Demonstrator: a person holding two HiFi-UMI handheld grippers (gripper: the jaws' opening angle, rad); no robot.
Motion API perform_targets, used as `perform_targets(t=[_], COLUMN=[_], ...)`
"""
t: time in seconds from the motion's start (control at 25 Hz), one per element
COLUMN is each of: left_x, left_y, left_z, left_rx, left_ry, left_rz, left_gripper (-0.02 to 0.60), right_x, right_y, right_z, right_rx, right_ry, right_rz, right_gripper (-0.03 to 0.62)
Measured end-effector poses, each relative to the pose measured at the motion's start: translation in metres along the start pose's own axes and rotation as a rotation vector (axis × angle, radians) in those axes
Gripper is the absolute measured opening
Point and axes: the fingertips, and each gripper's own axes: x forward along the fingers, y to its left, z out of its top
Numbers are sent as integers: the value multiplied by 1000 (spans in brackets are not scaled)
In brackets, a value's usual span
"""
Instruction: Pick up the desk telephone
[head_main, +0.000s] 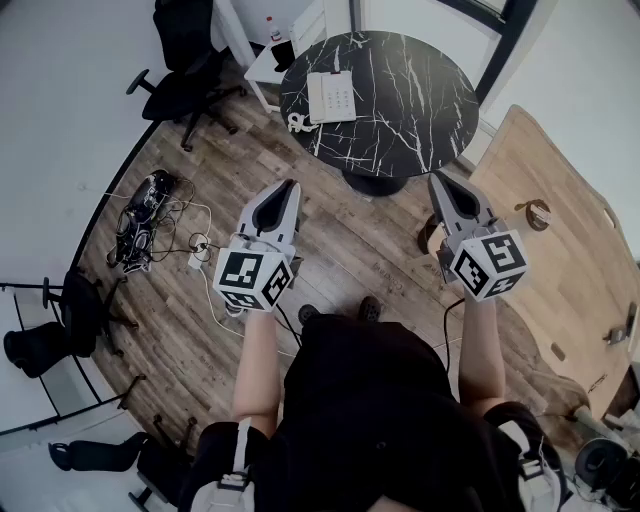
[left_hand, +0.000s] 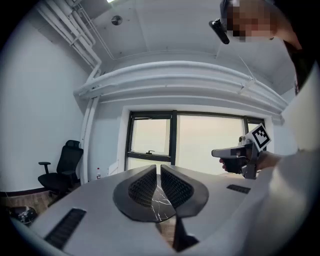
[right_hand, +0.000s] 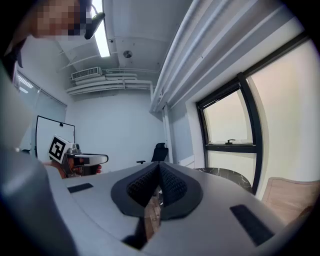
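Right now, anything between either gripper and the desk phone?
Nothing visible. The desk telephone lies on the round marble table, near its edge on the person's side. Only wood floor lies between it and the left gripper and right gripper, both shut and empty.

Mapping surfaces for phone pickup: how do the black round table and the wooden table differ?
The black table is round and dark with white veining; the wooden table is light with straight edges. The black table carries the desk telephone; the wooden table doesn't. Both tops are mostly bare.
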Motion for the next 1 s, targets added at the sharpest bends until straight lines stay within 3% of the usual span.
perform_targets(t=[0.52, 0.76, 1.0], left_x=[-10, -12, -5], left_y=[-4, 5, 30], left_z=[-4, -18, -32], left_rx=[6, -9, -31], left_ry=[19, 48, 82], left_rz=[36, 51, 48], left_gripper=[34, 35, 35], right_x=[-3, 9, 37], right_y=[14, 11, 13], right_z=[-3, -20, -33], right_rx=[-54, -26, 2], right_ry=[10, 32, 58], right_rz=[58, 6, 15], right_gripper=[29, 31, 32])
